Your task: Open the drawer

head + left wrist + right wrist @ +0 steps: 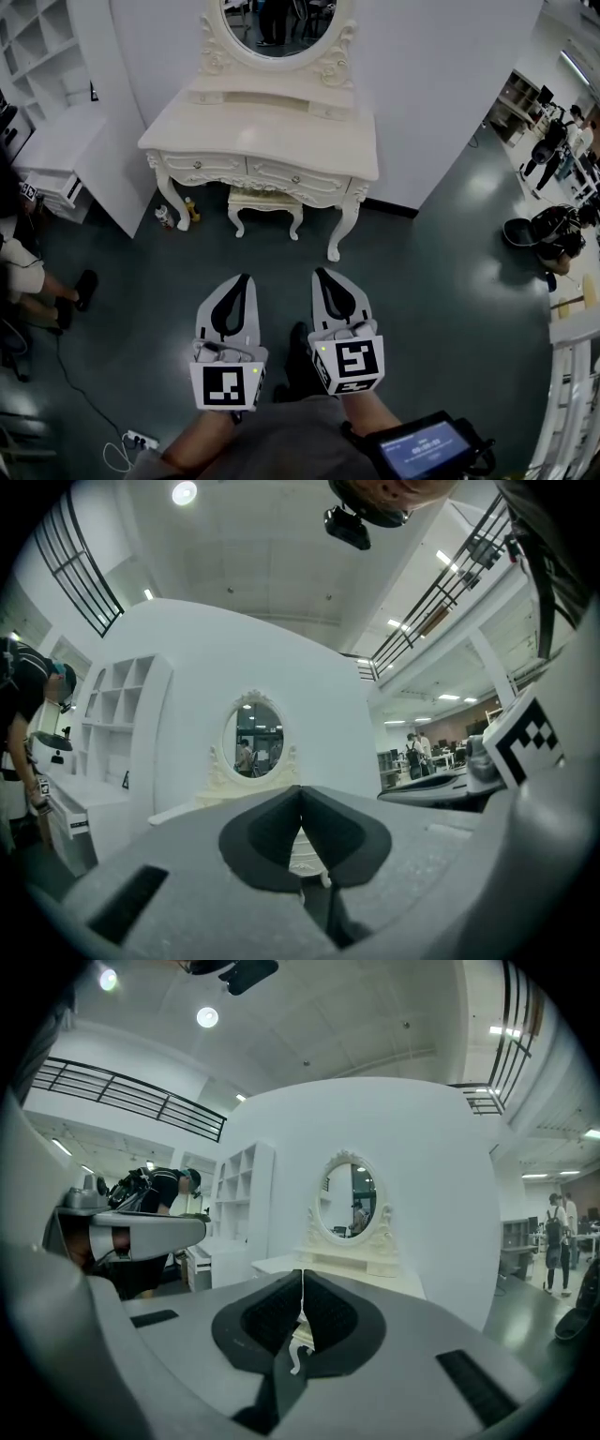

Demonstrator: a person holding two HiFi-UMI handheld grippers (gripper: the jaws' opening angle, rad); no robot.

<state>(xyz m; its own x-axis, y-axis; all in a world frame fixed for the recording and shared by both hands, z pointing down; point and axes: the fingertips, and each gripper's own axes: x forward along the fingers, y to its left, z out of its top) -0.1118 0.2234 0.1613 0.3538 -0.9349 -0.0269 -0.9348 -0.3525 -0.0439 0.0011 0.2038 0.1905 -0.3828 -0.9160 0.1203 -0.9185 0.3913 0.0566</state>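
A cream dressing table with an oval mirror stands against the white wall ahead. Its two front drawers are closed, each with a small knob. My left gripper and right gripper hang side by side well short of it, over the dark floor, both shut with nothing between the jaws. In the left gripper view the mirror shows past the closed tips. Beyond the closed tips in the right gripper view stands the table with the mirror on it.
A small stool sits under the table, with bottles by its left leg. White shelving and a low cabinet stand at the left, beside a seated person's legs. People and bags are at the right.
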